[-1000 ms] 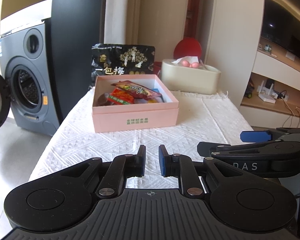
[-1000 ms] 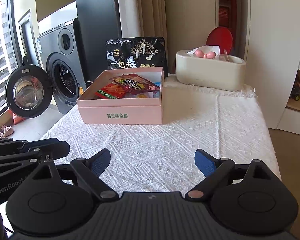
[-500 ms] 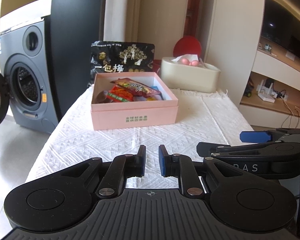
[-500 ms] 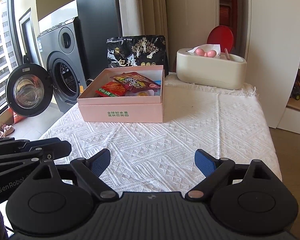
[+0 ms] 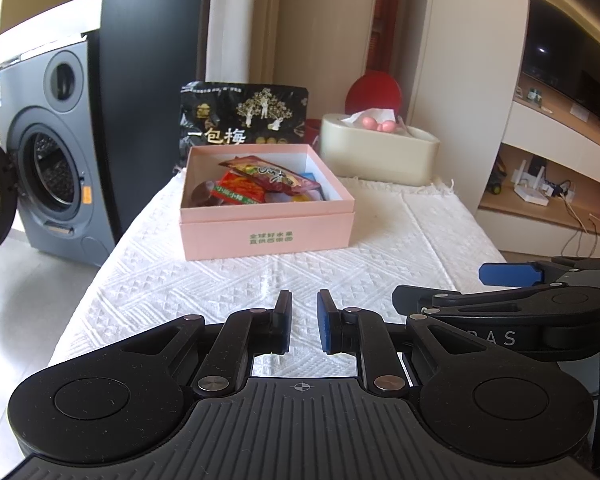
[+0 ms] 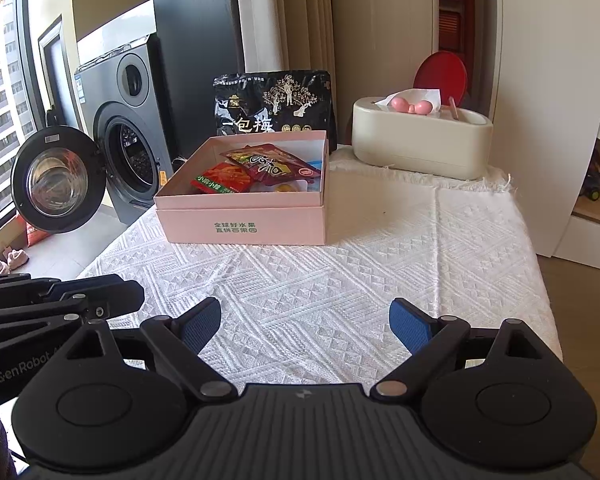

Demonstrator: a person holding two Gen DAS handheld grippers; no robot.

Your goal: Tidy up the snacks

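Observation:
A pink open box (image 5: 266, 236) (image 6: 244, 220) stands on the white tablecloth and holds several snack packets, with a dark red packet (image 5: 270, 174) (image 6: 268, 164) on top. A large black snack bag (image 5: 244, 116) (image 6: 274, 104) stands upright behind the box. My left gripper (image 5: 304, 320) is nearly shut, with a narrow gap and nothing between its pads, low over the near end of the table. My right gripper (image 6: 304, 320) is open and empty, also over the near end, and shows side-on in the left wrist view (image 5: 504, 274).
A cream tissue holder (image 5: 378, 152) (image 6: 420, 136) with a red disc (image 6: 440, 72) behind it stands at the back right. A washing machine (image 5: 48, 148) (image 6: 128, 132) with its door open is left of the table. The table edges drop off left and right.
Both grippers have drawn back a little and risen, so the box sits slightly farther away. The jaws have not changed.

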